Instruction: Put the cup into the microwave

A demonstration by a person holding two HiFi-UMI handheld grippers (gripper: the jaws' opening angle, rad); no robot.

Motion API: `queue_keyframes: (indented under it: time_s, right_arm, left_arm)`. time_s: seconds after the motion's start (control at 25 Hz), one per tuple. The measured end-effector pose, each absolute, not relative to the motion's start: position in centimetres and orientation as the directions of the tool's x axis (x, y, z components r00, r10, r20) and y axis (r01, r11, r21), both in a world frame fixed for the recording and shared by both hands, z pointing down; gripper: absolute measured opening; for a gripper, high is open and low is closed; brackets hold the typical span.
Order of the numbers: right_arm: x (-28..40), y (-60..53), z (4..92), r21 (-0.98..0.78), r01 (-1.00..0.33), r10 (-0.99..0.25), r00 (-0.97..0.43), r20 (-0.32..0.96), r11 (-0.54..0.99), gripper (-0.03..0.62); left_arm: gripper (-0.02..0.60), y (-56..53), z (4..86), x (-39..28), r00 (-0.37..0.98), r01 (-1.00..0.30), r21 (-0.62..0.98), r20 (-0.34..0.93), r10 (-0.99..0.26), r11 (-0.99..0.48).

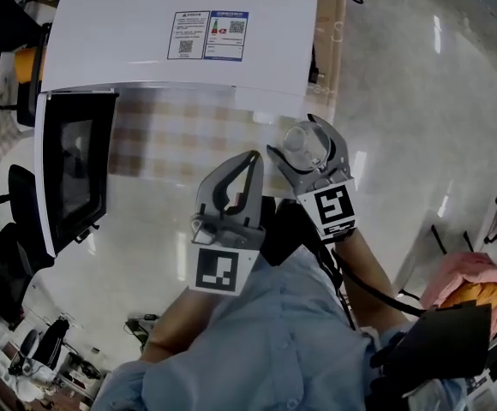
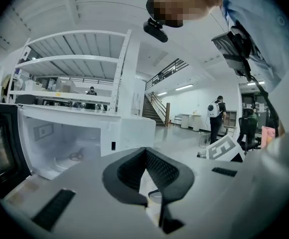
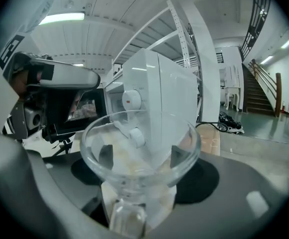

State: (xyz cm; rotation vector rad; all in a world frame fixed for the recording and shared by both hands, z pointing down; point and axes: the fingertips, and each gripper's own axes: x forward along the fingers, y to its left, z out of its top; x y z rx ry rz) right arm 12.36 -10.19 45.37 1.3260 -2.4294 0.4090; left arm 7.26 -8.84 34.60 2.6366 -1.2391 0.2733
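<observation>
The right gripper has its jaws clamped on the cup. The cup is clear glass, wide at the top and thin at the bottom. It is up in the air, above the near right part of the table, which has a checked top. The cup is not in the microwave.

The white microwave sits on the far side of the table. Its black door hangs open on the left. The left gripper view shows the white space inside.

The left gripper is just to the left of the right one. Its jaws are together at the tips, with nothing between them.
</observation>
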Motion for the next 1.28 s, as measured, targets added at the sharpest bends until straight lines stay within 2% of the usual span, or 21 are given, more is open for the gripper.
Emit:
queue_keyframes:
  time_s: [0.52,0.92,1.28]
  right_arm:
    - [13.1,-4.0,42.5,-0.067,-0.885,-0.797,-0.446,0.407,0.461,0.374]
    - [12.1,-0.4,39.6,-0.02,-0.881,-0.814,-0.447,0.371,0.474,0.374]
    - [8.5,3.5,38.9,-0.064,-0.849,-0.775,-0.506,0.379,0.524,0.374]
  left_arm:
    - [0.007,-1.9,32.7,9.9,0.709,-0.702,0.124,0.217,-0.671,-0.701]
    - [0.006,2.6,29.1,6.4,0.655,-0.755,0.066,0.138,-0.743,-0.653]
    - [0.008,6.5,26.7,2.5,0.574,-0.818,0.033,0.104,-0.813,-0.574]
